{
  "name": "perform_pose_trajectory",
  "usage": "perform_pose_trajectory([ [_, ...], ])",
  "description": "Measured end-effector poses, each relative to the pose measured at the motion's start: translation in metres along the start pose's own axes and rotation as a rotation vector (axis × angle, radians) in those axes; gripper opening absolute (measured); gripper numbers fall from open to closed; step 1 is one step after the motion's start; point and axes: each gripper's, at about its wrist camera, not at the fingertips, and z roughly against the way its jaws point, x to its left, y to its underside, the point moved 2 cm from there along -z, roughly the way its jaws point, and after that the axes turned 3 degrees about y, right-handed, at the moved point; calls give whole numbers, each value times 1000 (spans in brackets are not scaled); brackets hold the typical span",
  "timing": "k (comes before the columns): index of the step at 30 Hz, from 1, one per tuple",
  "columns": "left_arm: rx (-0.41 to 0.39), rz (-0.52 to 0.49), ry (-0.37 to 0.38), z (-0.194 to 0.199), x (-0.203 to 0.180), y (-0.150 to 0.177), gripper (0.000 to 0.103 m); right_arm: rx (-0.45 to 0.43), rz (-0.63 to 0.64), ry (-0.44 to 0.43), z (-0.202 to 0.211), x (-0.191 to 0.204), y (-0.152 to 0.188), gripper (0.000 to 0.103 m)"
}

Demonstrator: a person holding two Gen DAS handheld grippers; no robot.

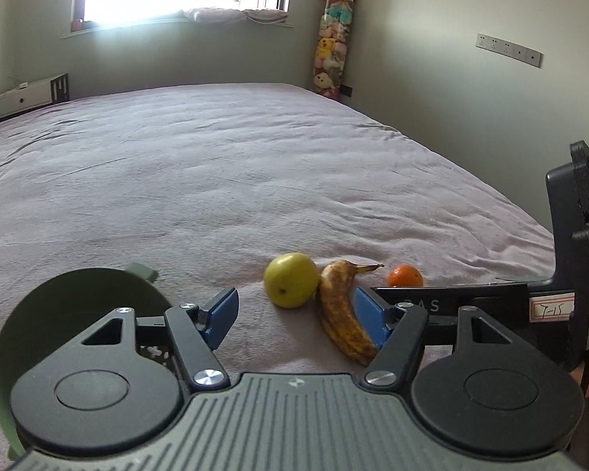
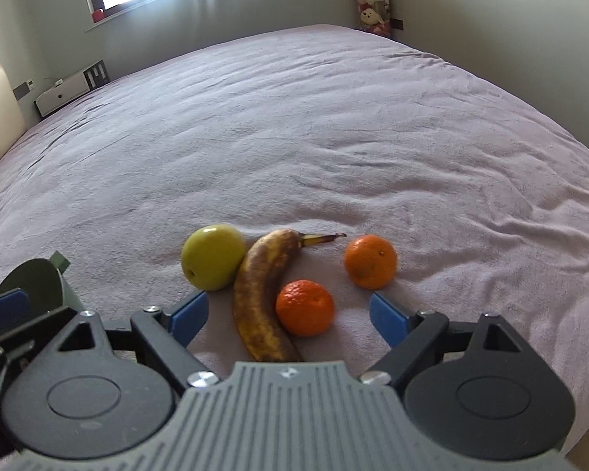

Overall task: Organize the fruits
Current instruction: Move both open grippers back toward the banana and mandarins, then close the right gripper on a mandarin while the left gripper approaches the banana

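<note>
A green apple (image 2: 213, 256), a brown-spotted banana (image 2: 261, 294) and two oranges, a near one (image 2: 304, 307) and a far one (image 2: 370, 261), lie on the pink bedspread (image 2: 294, 137). My right gripper (image 2: 288, 316) is open and empty, low over the bed, with the near orange and the banana between its blue fingers. My left gripper (image 1: 296, 320) is open and empty, just in front of the apple (image 1: 291, 279) and banana (image 1: 343, 314). A dark green bowl (image 1: 70, 306) sits at the left. One orange (image 1: 405, 276) shows behind the right gripper's body (image 1: 491, 298).
The bed fills both views, with a wall and sockets (image 1: 508, 49) to the right. A column of plush toys (image 1: 331, 39) stands in the far corner. A white bedside unit (image 1: 27, 96) is at the far left under the window.
</note>
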Motion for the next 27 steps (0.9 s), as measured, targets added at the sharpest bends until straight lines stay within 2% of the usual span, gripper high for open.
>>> perform_pose_trajectory([
  [14,33,-45,-22,-39,-5,11,76,58,-14,-26,-43,-9,4,69],
  [27,81,-85,-29,-67,-6,19,75,88,-24,5,-70,-21,6,68],
])
